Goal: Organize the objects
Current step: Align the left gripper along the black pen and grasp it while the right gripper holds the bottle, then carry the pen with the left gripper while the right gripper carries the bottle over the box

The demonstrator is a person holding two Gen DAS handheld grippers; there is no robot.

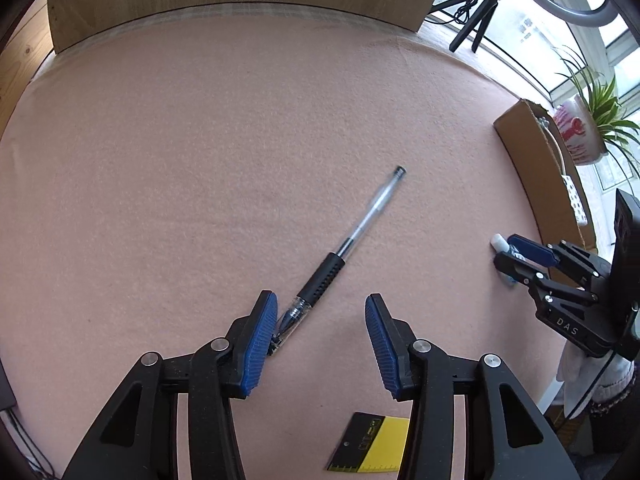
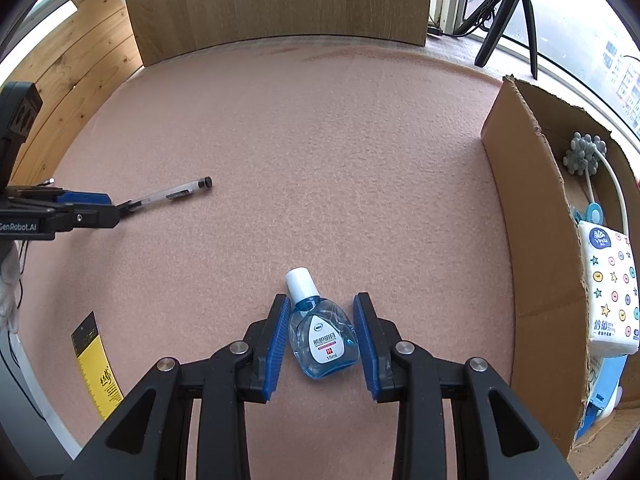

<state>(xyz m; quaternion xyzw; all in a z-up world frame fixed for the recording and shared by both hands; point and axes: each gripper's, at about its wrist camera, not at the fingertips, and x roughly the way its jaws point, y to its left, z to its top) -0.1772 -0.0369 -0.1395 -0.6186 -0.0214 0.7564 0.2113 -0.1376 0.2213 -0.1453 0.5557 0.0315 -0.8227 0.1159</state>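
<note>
A clear pen with a black grip [image 1: 352, 236] lies slantwise on the pink felt mat [image 1: 200, 160]. My left gripper [image 1: 320, 304] stands over its writing end with the jaws apart. The pen's tip rests against the inside of the left pad [image 1: 260, 332], and the right pad is well clear of it. In the right wrist view the same gripper [image 2: 120, 212] sits at the pen's [image 2: 172, 196] near end. My right gripper [image 2: 322, 300] is shut on a small blue eye-drop bottle [image 2: 324, 340] with a white cap, lying on the mat, both pads against its sides.
An open cardboard box [image 2: 520, 240] stands at the right edge, holding a tissue pack [image 2: 608, 292] and other items. A yellow and black ruler card [image 2: 96, 364] lies near the front left. A wooden board [image 2: 280, 0] closes the back, and a tripod [image 2: 508, 12] stands beyond it.
</note>
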